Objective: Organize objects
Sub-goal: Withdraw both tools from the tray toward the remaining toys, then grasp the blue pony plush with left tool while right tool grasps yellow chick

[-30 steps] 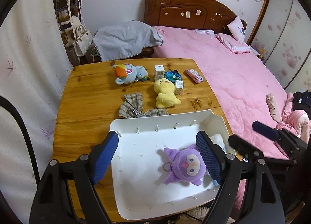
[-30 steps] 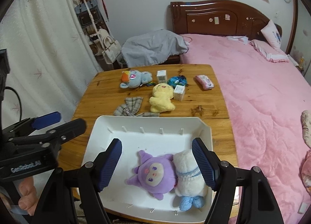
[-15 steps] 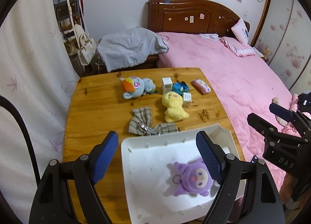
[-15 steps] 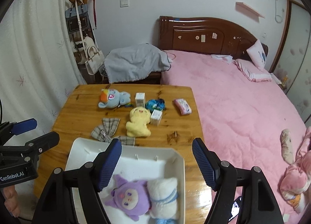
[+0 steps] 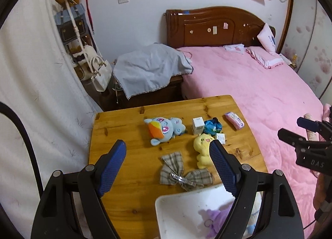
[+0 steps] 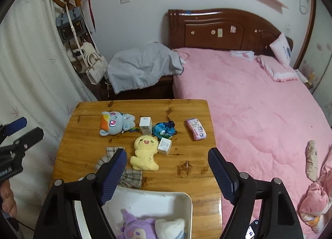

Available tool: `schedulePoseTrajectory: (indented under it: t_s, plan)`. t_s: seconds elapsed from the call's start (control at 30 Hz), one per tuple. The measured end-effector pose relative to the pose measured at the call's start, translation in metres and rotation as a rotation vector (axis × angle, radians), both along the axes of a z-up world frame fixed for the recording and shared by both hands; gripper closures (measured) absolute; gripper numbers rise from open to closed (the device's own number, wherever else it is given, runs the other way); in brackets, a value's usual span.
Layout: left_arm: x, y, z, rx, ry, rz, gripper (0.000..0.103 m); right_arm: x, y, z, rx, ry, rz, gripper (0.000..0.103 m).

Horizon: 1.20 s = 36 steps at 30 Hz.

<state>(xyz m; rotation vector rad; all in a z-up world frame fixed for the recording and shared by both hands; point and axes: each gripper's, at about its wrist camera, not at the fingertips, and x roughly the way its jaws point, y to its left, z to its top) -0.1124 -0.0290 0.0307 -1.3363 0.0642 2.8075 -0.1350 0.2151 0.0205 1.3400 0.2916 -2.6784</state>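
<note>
both grippers are held above the near edge of the worktop (image 6: 87,139), fingers spread wide and nothing pinched: left gripper (image 5: 168,168), right gripper (image 6: 167,173). a white tray (image 6: 157,199) sits at the near edge w/ a purple plush (image 6: 134,228) and a white plush (image 6: 170,226) already in it, touching each other.

left to be sorted, all loose on the worktop: yellow plush (image 6: 145,151) in the middle, a small white box (image 6: 164,146) touching its right side; plaid bow (image 5: 182,172) just beside the tray's far rim; blue pony plush (image 6: 116,123) further back; taller white box (image 6: 145,125) next to a blue crumpled bag (image 6: 164,130); pink tissue pack (image 6: 196,129) apart on the right.

handling, as judged: the plush toys are prob. light, soft, squashy; best taken across the body or belly, not by a limb, so they don't flop. the bow is limp cloth w/ a shiny clip at its centre – the knot is the firm spot to be pinched. the boxes look like thin card: light squeeze across flat sides, else dented. tissue pack likely slippery film, to be gripped across the short width. bag is likely to crumple, so a deep bite is needed.
</note>
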Motion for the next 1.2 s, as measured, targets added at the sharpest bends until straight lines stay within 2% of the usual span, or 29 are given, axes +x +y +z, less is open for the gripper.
schedulePoseTrajectory:
  t_s: [0.17,0.3,0.37,0.6,0.7,0.83,0.9,1.07,1.2]
  plan:
    - [-0.045,0.001,-0.005,-0.050,-0.019,-0.029,0.018,-0.026,-0.021,-0.009,0.042,-0.017,0.013,0.022]
    - [-0.090,0.000,-0.023,-0.084,-0.073,-0.064,0.018,-0.055,-0.035,-0.038,0.050,-0.091,0.006,0.022]
    - [-0.112,0.000,-0.038,-0.102,-0.108,-0.077,0.018,-0.066,-0.039,-0.054,0.057,-0.122,-0.008,0.022]
    - [-0.168,0.013,-0.113,-0.192,-0.261,-0.205,0.018,-0.097,-0.041,-0.118,-0.066,-0.275,-0.059,0.022]
    - [-0.181,0.022,-0.150,-0.292,-0.325,-0.281,0.018,-0.104,-0.041,-0.141,-0.089,-0.313,-0.078,0.022]
    - [-0.192,0.031,-0.187,-0.448,-0.364,-0.343,0.018,-0.110,-0.041,-0.168,-0.113,-0.353,-0.098,0.028]
    - [-0.196,0.035,-0.204,-0.493,-0.384,-0.359,0.018,-0.112,-0.043,-0.179,-0.114,-0.366,-0.104,0.030]
    - [-0.207,0.035,-0.231,-0.502,-0.434,-0.374,0.018,-0.117,-0.046,-0.202,-0.111,-0.398,-0.111,0.032]
    - [-0.214,0.035,-0.245,-0.457,-0.472,-0.374,0.017,-0.119,-0.049,-0.219,-0.093,-0.423,-0.116,0.037]
